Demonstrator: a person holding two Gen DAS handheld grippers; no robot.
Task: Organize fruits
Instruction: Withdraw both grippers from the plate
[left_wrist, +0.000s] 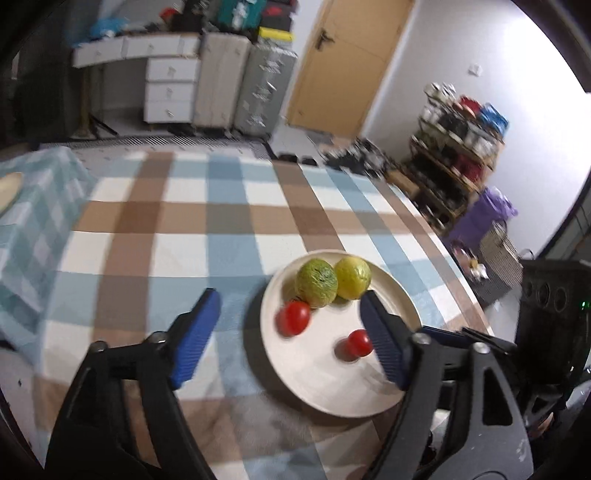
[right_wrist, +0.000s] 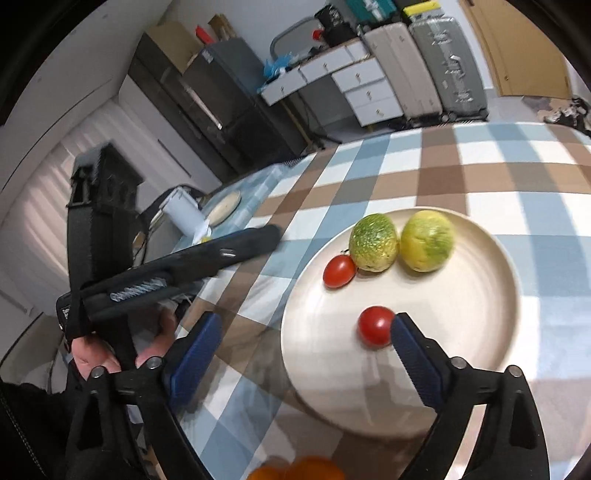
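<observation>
Tongs gape wide, both holding nothing

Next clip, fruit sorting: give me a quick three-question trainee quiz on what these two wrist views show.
1. True or false: the right tongs grip a tomato.
2. How many fruits lie on the cream plate?
3. Which touches the left green-yellow fruit: A) the far tomato, B) the near tomato?

Key: 1. False, both the right and the left tongs are open and empty. 2. Four. 3. A.
</observation>
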